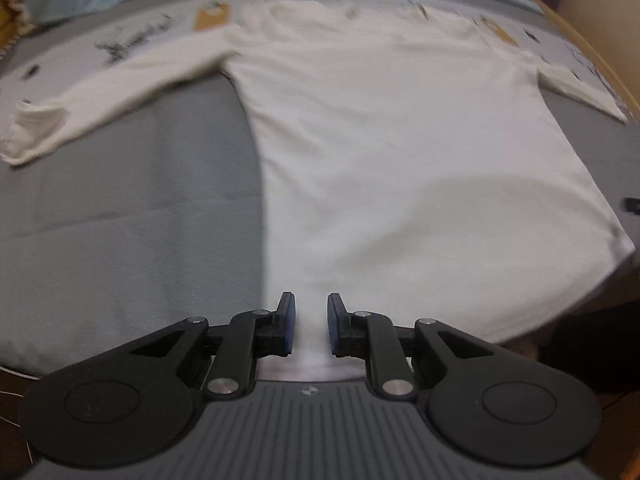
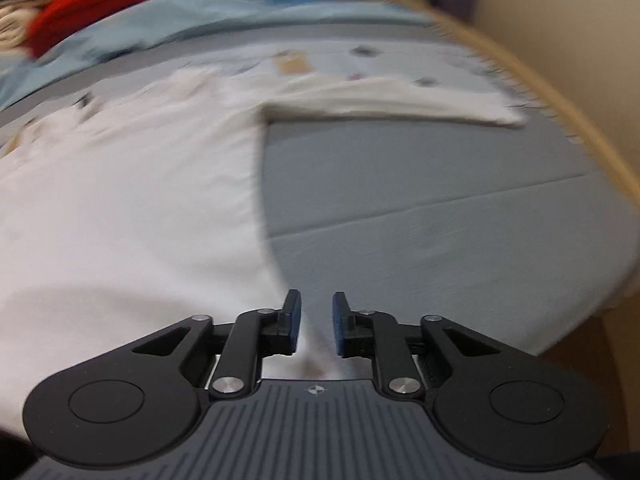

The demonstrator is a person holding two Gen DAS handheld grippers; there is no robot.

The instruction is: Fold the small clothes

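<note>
A white long-sleeved shirt [image 1: 400,140] lies spread flat on a grey mat [image 1: 140,200], sleeves stretched out to both sides. My left gripper [image 1: 311,304] hovers over the shirt's near hem by its left edge. Its blue pads stand apart, and the white cloth shows flat in the gap without touching them. In the right wrist view the shirt [image 2: 140,200] fills the left half, with one sleeve [image 2: 400,100] reaching right. My right gripper [image 2: 317,304] sits over the shirt's near right corner. Its jaws are apart and the cloth edge shows between them, unpinched.
A pale patterned sheet [image 1: 132,40] lies under the shirt's shoulders. Beyond it a light blue blanket [image 2: 200,16] is bunched, with a red cloth [image 2: 100,0] at the far left. A wooden bed rim [image 2: 580,120] curves along the right. Bare grey mat [image 2: 440,200] flanks the shirt.
</note>
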